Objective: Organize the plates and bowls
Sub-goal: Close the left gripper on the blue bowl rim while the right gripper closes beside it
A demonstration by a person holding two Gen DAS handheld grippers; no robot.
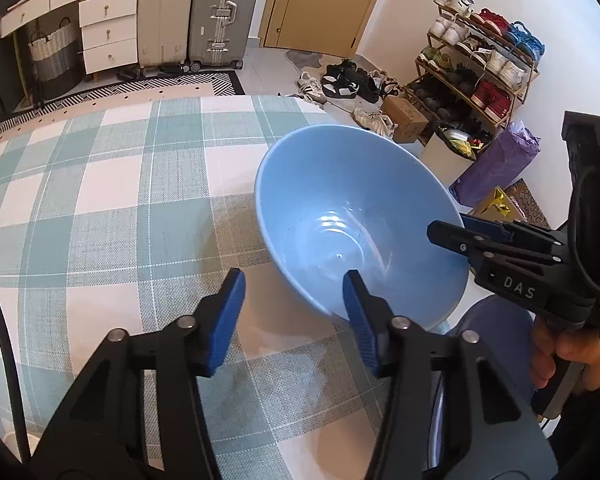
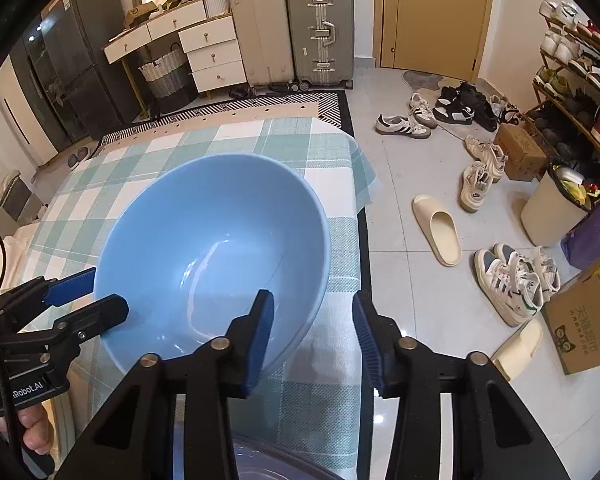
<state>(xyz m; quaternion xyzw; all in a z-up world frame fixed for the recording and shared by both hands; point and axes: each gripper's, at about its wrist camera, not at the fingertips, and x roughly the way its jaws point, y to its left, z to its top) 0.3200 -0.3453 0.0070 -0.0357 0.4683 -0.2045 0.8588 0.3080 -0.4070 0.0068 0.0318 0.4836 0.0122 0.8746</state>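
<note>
Checked tabletop (image 1: 100, 184) across the frame's left. Blue bowl (image 1: 352, 220) tilted at centre right — rim straddled by both grippers. Left gripper (image 1: 296, 320) fingers narrowed astride the near rim; right gripper (image 2: 312, 336) likewise — actual pinch unclear.

A checked tablecloth (image 1: 100, 184) covers the table, blue bowl (image 1: 352, 216) on it.

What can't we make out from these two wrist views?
- Grey-blue rounded object: in both views, cut off by the bottom edge and hidden behind claw fingers; plate or bowl unclear.
- Light blue round bowl: its base on the checked tablecloth, hidden by its own wall.
- Left claw, right claw: inner pad contact with the rim, hidden by the fingers.
</note>
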